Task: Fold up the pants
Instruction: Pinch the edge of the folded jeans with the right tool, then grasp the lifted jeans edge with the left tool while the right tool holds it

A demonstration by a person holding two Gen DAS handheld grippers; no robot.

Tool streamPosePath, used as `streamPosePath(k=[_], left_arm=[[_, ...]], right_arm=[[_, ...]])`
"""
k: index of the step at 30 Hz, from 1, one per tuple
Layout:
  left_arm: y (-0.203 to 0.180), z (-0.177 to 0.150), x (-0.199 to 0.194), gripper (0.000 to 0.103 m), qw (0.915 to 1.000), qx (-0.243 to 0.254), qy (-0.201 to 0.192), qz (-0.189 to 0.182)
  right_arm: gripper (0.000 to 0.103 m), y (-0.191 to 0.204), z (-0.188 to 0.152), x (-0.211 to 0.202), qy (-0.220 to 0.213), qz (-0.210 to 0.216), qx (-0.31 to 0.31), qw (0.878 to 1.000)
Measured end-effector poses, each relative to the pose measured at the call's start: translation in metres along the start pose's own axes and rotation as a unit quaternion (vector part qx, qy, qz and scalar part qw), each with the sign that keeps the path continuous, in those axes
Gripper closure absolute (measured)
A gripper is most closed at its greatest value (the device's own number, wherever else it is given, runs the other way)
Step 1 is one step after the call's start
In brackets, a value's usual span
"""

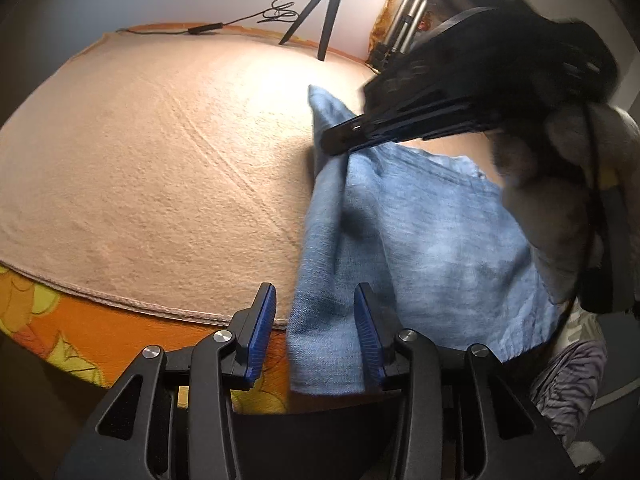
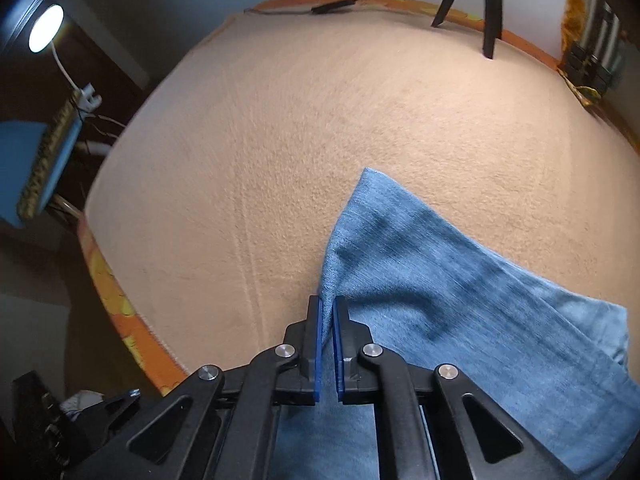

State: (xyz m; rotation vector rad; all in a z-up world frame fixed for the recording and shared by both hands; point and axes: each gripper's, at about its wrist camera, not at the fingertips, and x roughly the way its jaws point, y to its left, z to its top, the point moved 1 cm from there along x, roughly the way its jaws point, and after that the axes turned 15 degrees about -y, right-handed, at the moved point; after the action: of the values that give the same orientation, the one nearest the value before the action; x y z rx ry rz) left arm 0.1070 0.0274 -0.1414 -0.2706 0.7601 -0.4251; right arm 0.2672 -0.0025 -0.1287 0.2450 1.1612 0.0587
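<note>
So this looks pretty early in the fold, I'd say. The pants (image 2: 460, 312), light blue denim, are sitting at the near right of the peach blanket (image 1: 160, 160), with one end hanging off the near edge over the orange floral sheet (image 1: 80, 332). Most of the blanket to the left and far side is bare. The cloth is bunched and creased rather than laid out flat, with a pointed corner sticking up toward the far side, so I can't call any fold finished. Can't even tell which part is waist and which is leg from here.

Right tongs (image 2: 328, 320) are pinched tight on the left edge of the pants, cloth squeezed between the blue pads (image 2: 318, 340). In the left view you can see them coming in from the right, clamped on that raised edge.

Left tongs (image 1: 316, 320) are partly open, with the near hanging edge of the pants sitting between the pads but not gripped as far as I can see.

My guess at what's left: basically everything. Left side needs a grip, then spread it flat, fold the legs together and fold lengthwise. There's a tripod (image 1: 324, 12) and cable (image 1: 240, 20) at the far edge, well out of the way.
</note>
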Motion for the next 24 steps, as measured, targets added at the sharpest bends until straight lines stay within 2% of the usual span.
streamPosePath(k=[3, 8, 11, 14, 16, 19, 20, 21, 24], left_arm=[[0.003, 0.003, 0.002, 0.064, 0.9998, -0.018, -0.006, -0.008], [0.001, 0.006, 0.001, 0.064, 0.9995, -0.016, -0.018, -0.021], [-0.002, 0.002, -0.005, 0.081, 0.9989, -0.026, -0.025, -0.032], [-0.01, 0.004, -0.011, 0.09, 0.9983, -0.013, -0.045, -0.036], [-0.019, 0.004, -0.017, 0.093, 0.9975, 0.006, -0.059, -0.039], [-0.032, 0.003, -0.025, 0.095, 0.9954, 0.037, -0.078, -0.041], [-0.036, 0.002, -0.026, 0.095, 0.9945, 0.049, -0.082, -0.043], [-0.039, 0.005, -0.024, 0.095, 0.9941, 0.055, -0.084, -0.042], [-0.04, 0.005, -0.027, 0.095, 0.9932, 0.061, -0.088, -0.045]], right_arm=[[0.102, -0.01, 0.003, -0.01, -0.012, 0.013, 0.01, 1.0], [0.102, -0.029, 0.005, -0.029, -0.028, 0.038, 0.037, 0.998], [0.102, -0.037, 0.006, -0.033, -0.031, 0.045, 0.047, 0.997], [0.102, -0.047, 0.003, -0.042, -0.034, 0.043, 0.052, 0.997], [0.101, -0.036, 0.003, -0.034, -0.034, 0.043, 0.054, 0.997], [0.091, -0.032, 0.007, -0.027, -0.024, 0.045, 0.048, 0.998], [0.075, -0.031, 0.01, -0.025, -0.016, 0.043, 0.047, 0.998], [0.062, -0.029, 0.012, -0.022, -0.01, 0.045, 0.046, 0.998], [0.061, -0.022, 0.019, -0.014, 0.011, 0.04, 0.026, 0.999]])
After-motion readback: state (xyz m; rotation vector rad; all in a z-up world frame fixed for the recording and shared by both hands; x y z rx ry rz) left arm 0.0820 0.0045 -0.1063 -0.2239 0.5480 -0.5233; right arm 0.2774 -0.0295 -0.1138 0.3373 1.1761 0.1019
